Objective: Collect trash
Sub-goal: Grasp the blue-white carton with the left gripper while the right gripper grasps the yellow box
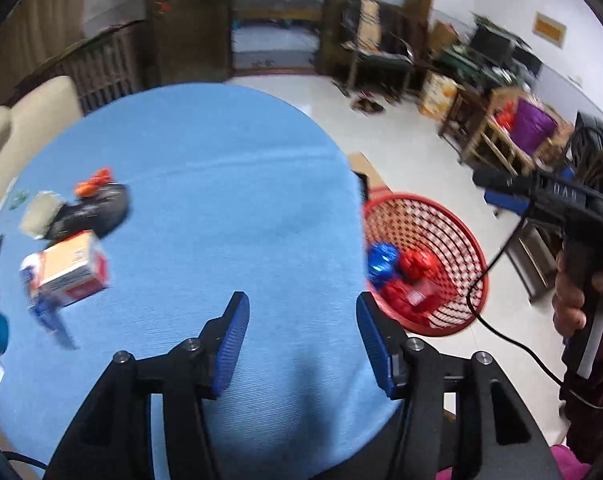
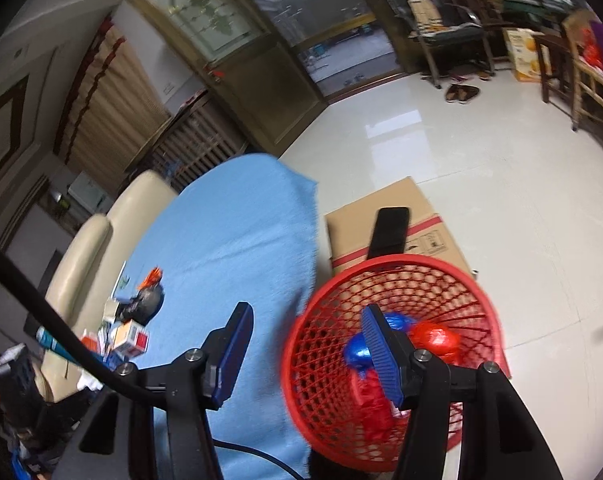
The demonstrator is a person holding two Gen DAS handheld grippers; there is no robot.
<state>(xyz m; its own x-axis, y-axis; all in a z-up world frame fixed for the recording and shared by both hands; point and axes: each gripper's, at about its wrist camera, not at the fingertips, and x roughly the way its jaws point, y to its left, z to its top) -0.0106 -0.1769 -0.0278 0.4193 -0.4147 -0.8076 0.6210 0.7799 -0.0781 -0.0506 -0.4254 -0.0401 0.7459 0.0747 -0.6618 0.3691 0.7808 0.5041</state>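
**Grippers both empty; pile on the cloth is waiting**

Left gripper (image 1: 303,338) is hanging over the near part of the blue tablecloth (image 1: 221,184) with its blue pads spread and nothing between them. Right gripper (image 2: 307,354) is likewise standing apart and empty, straddling the cloth's edge and the red mesh basket (image 2: 441,272); its pads are not touching anything.

The basket is sitting on the floor just beside the table (presumably so a short swing off the edge is enough to drop things in). It is already holding blue foil wrappers (image 1: 381,258) and red crumpled wrappers (image 1: 415,270).

Remaining trash is lying at the far left of the cloth, well apart from both grippers: a small carton (image 1: 71,268), a dark crumpled bag (image 1: 91,210) with an orange scrap (image 1: 95,180) on its top edge, and a pale wad beside them. Blur is making finer detail unreadable.

Judgement: empty, parted pads suit a fresh reach; the left gripper is sitting on the pile's side, so it looks the better candidate for the carton.
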